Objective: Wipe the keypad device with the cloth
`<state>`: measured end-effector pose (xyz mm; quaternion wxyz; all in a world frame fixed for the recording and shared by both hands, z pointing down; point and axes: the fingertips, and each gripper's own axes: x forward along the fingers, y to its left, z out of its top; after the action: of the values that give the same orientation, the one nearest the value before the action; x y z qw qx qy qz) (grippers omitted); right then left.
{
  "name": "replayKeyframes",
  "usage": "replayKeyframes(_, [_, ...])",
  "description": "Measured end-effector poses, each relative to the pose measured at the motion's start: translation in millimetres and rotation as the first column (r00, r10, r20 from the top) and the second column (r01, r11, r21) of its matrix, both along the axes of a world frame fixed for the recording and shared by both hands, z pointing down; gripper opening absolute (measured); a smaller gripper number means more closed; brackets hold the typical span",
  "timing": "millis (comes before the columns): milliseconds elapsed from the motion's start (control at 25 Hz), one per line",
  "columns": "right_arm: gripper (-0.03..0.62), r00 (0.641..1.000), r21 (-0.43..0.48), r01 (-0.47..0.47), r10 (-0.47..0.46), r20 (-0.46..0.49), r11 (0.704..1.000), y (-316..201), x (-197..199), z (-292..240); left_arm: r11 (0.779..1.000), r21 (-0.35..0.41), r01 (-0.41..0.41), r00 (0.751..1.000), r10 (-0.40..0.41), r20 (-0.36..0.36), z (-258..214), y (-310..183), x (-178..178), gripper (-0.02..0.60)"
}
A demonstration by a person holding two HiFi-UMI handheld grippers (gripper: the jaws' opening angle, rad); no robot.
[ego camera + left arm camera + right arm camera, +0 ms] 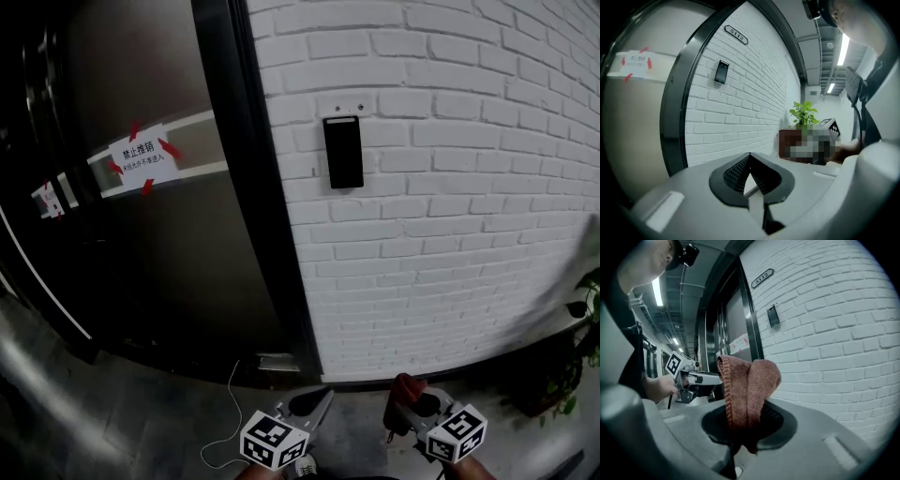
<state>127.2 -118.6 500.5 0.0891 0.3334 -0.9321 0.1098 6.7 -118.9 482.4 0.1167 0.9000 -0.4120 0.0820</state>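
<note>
The black keypad device (344, 152) hangs on the white brick wall (450, 206), high above both grippers; it shows small in the left gripper view as the keypad device (721, 71) and in the right gripper view as the keypad device (773, 316). My right gripper (410, 396) is low in the head view, shut on a folded reddish-brown cloth (747, 387) that sticks up out of its jaws. The cloth (407, 385) peeks out as a red tip. My left gripper (317, 405) is beside it, shut with nothing between its jaws (749, 176).
A dark glass door (169, 216) with a black frame (258, 187) stands left of the wall and carries a taped white notice (143, 160). A white cable (225, 412) lies on the floor. A potted plant (574, 361) stands at the right. A number plate (736, 34) sits above the keypad.
</note>
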Motion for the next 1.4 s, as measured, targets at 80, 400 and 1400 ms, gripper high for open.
replayKeyframes(80, [0.055,1.000,0.015,-0.027,0.027,0.001,1.000,-19,-19,-7,0.999,0.011,-0.030,1.000,0.030,-0.003,-4,-21,-15,0.017])
replayKeyframes(400, [0.055,0.984,0.032,-0.176,0.177,-0.017,0.984,-62,-71,-6,0.981,0.008,-0.195,0.981,0.195,-0.011,-6,-82,-60,0.017])
replayKeyframes(1400, [0.055,0.865,0.557,0.138,0.174,-0.470,0.819,-184,-75,-173,0.987,0.016,-0.161,0.986,0.161,-0.041,-17,-134,-14,0.017])
